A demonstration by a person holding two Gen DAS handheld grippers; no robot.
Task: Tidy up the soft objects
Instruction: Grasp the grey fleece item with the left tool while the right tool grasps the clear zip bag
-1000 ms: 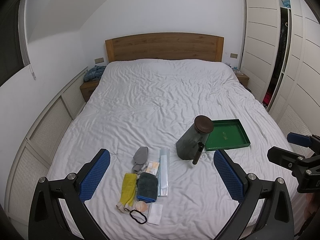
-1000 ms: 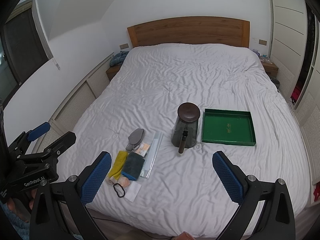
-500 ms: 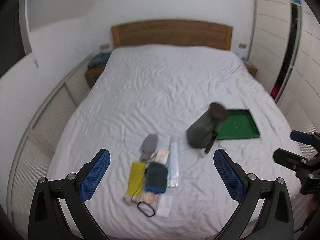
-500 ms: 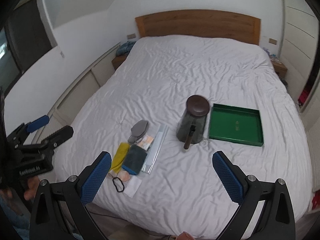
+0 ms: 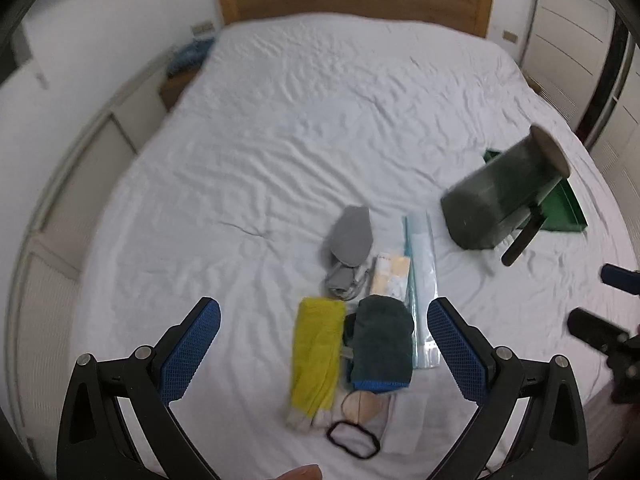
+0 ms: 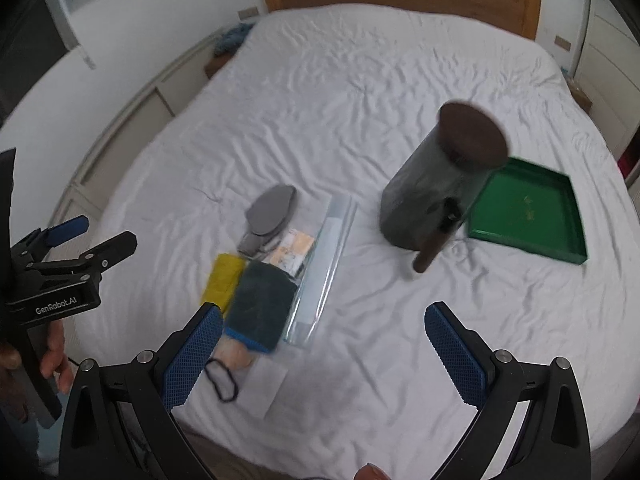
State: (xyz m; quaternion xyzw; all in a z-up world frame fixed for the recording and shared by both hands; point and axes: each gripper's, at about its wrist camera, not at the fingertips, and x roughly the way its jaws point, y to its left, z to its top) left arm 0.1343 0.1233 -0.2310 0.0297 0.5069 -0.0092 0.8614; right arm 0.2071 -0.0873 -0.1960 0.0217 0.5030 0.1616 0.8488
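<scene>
Both cameras are sitting closer to the foot of the bed (image 5: 304, 128) than one second ago; the cluster of small items is filling more of each view, and both views are motion-blurred.

Step in hand, by my reading: approach, nothing gripped yet. Left gripper (image 5: 324, 350) is hanging with jaws spread wide and empty, bracketing the yellow cloth (image 5: 316, 354) and the dark green towel (image 5: 382, 344) in its view, above them and not touching. Right gripper (image 6: 322, 356) is likewise wide and empty, hovering over bare sheet to the right of the pile.

Task items are lying together near the foot of the bed: grey cloth (image 5: 350, 232) furthest from the camera, yellow cloth and dark green towel side by side, a clear plastic sleeve (image 5: 420, 280) along the towel's right, a black hair tie (image 5: 352, 444) nearest the edge. Dark jar (image 6: 436, 188) is standing well right of the pile, just beside the green tray (image 6: 532, 212).

Next move probably calls for lowering the left gripper onto one cloth and closing across its folded width.

A hand (image 6: 52, 348) is gripping the left gripper's handle, seen at the right camera's left edge.
</scene>
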